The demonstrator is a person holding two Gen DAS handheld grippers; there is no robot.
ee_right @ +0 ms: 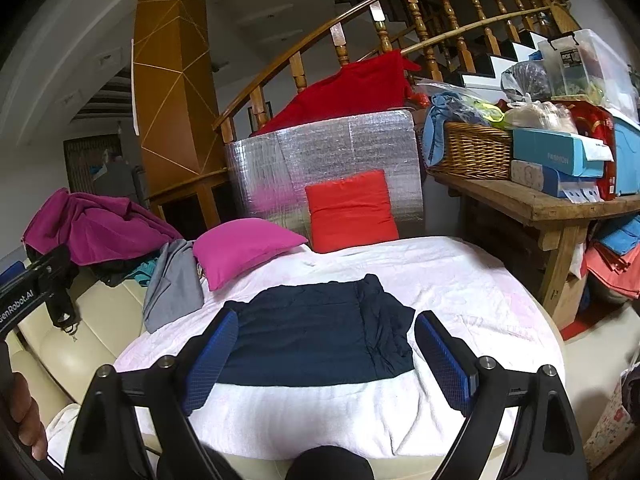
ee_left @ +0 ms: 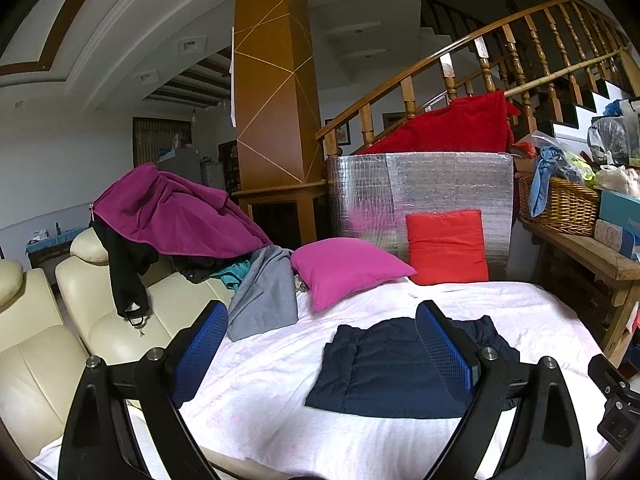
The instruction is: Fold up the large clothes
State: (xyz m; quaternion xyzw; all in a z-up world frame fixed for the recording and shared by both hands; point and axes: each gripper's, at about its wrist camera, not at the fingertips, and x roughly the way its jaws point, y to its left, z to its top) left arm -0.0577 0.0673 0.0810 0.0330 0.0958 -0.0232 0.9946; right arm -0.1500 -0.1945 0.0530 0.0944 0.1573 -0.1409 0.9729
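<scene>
A dark navy garment lies folded into a flat rectangle on the white-covered surface; it also shows in the right wrist view. My left gripper is open and empty, held above the cover, to the left of the garment. My right gripper is open and empty, held above the garment's near edge. A heap of unfolded clothes, with a purple garment on top and a grey one beside it, lies on the cream sofa at the left.
A pink cushion and a red cushion stand at the back of the cover against a silver foil panel. A wooden bench with a wicker basket and boxes stands on the right. The cream sofa is on the left.
</scene>
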